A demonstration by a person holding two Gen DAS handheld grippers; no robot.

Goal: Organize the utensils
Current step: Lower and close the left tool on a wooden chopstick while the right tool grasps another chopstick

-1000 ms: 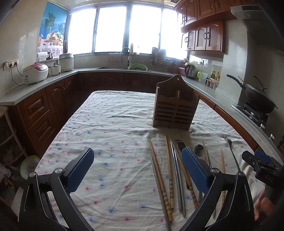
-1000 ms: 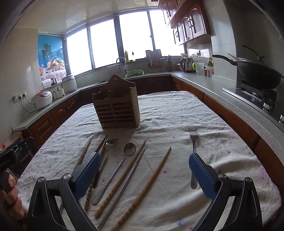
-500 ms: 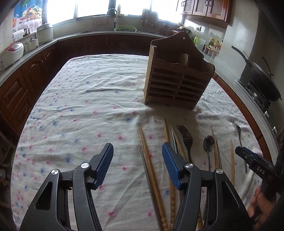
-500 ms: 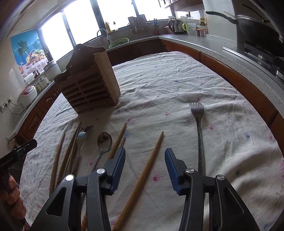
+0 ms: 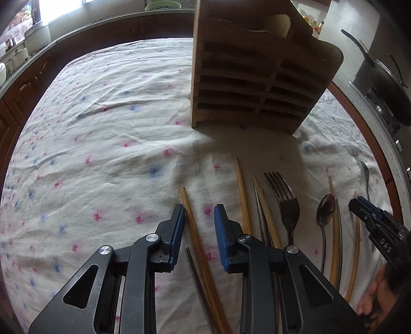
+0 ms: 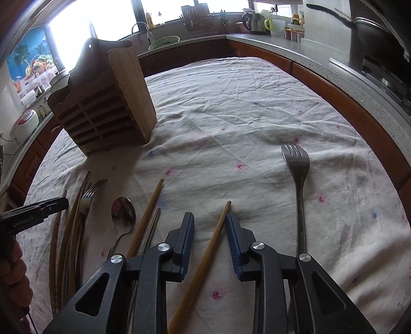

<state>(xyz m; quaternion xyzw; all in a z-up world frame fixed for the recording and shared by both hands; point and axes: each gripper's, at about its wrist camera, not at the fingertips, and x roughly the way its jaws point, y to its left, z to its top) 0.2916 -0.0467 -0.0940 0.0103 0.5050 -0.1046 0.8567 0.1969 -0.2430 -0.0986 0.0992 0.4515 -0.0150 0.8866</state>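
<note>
A wooden chopstick (image 5: pixel 195 226) lies on the flowered tablecloth between the blue pads of my left gripper (image 5: pixel 199 208). The jaws are closing and a gap still shows on the chopstick's right side. My right gripper (image 6: pixel 210 216) is also closing, around another wooden chopstick (image 6: pixel 215 236); only its right pad is near the tip. Between the two lie more chopsticks, a fork (image 5: pixel 287 203) and a spoon (image 5: pixel 325 208). A second fork (image 6: pixel 298 174) lies right of the right gripper. The slatted wooden utensil holder (image 5: pixel 257 84) stands upright behind them.
The tablecloth (image 5: pixel 102 144) covers the whole table. Counters and brown cabinets ring it. A black wok (image 5: pixel 385 82) sits on the stove at the right. A rice cooker (image 6: pixel 24 122) and a kettle (image 6: pixel 253 23) stand on the counter. A hand (image 6: pixel 14 269) holds the left gripper.
Both grippers have dropped toward the table and tilted down. Their jaws have gone from wide open to narrow, each now straddling a chopstick.
</note>
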